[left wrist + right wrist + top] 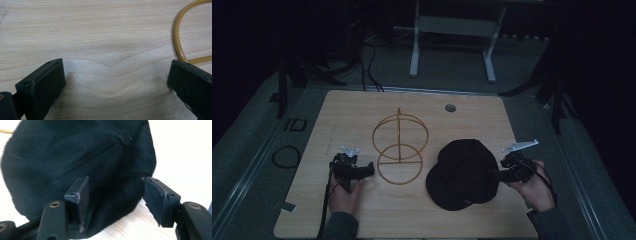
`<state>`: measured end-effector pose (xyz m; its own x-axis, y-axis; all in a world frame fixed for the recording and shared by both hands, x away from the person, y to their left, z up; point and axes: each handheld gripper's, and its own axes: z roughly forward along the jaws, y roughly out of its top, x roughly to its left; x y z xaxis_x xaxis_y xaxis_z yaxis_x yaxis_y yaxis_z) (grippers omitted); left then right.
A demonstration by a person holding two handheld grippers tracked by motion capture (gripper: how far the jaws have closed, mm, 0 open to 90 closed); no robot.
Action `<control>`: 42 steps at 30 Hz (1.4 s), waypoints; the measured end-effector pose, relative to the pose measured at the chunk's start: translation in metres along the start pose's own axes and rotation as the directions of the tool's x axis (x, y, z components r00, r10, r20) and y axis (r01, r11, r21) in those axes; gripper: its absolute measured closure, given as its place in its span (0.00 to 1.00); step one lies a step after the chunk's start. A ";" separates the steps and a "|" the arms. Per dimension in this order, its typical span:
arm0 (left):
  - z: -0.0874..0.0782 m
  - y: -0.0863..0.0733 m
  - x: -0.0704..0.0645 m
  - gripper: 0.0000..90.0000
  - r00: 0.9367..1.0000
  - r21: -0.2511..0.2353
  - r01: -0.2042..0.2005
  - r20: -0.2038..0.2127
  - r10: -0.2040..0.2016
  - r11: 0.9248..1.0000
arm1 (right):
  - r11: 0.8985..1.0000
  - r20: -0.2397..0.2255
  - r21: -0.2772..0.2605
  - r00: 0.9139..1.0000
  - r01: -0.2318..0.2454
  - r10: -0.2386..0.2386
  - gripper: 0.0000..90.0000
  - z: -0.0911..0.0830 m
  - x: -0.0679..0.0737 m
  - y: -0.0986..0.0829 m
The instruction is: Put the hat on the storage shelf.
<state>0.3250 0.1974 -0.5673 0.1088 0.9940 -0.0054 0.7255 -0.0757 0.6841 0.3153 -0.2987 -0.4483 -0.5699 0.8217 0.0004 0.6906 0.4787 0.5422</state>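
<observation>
In the high view I had the wooden table [362,220] filling the centre of the frame, with a yellow wire stand [399,147] standing a little left of the middle. A black cap [462,175] lay to the lower right of the stand, close beside it but apart from it.

My left gripper [368,170] sat at the lower left of that view, held in the left hand [344,196], its tips just beside the stand's base ring. In the left gripper view its jaws stood wide apart over bare wood with nothing between them, and the yellow ring curved in at the upper right.

My right gripper [501,175] sat at the lower right, held by the right hand [537,192], at the cap's right edge. In the right gripper view [113,195] the jaws were spread open, with the cap's edge lying between them but not clamped.
</observation>
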 end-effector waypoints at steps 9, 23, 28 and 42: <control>0.000 0.000 0.000 0.01 1.000 0.000 0.000 0.000 0.000 1.000 | 0.998 -0.021 -0.021 0.998 0.058 -0.058 0.41 -0.005 0.027 0.012; 0.000 0.000 0.000 0.01 1.000 0.000 0.000 0.000 0.000 1.000 | 0.993 -0.079 -0.012 0.990 0.114 -0.115 0.38 0.009 0.062 0.024; 0.000 0.000 0.000 0.01 1.000 0.000 0.000 0.000 0.000 1.000 | 0.991 -0.098 -0.009 0.986 0.136 -0.136 0.36 0.014 0.073 0.029; 0.000 0.000 0.000 0.01 1.000 0.000 0.001 0.000 -0.001 1.000 | 0.976 -0.151 0.071 0.969 0.206 -0.194 0.36 0.049 0.115 0.031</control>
<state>0.3250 0.1974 -0.5673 0.1083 0.9941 -0.0059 0.7253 -0.0749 0.6844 0.2935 -0.1742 -0.4726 -0.7535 0.6570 0.0228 0.5881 0.6583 0.4699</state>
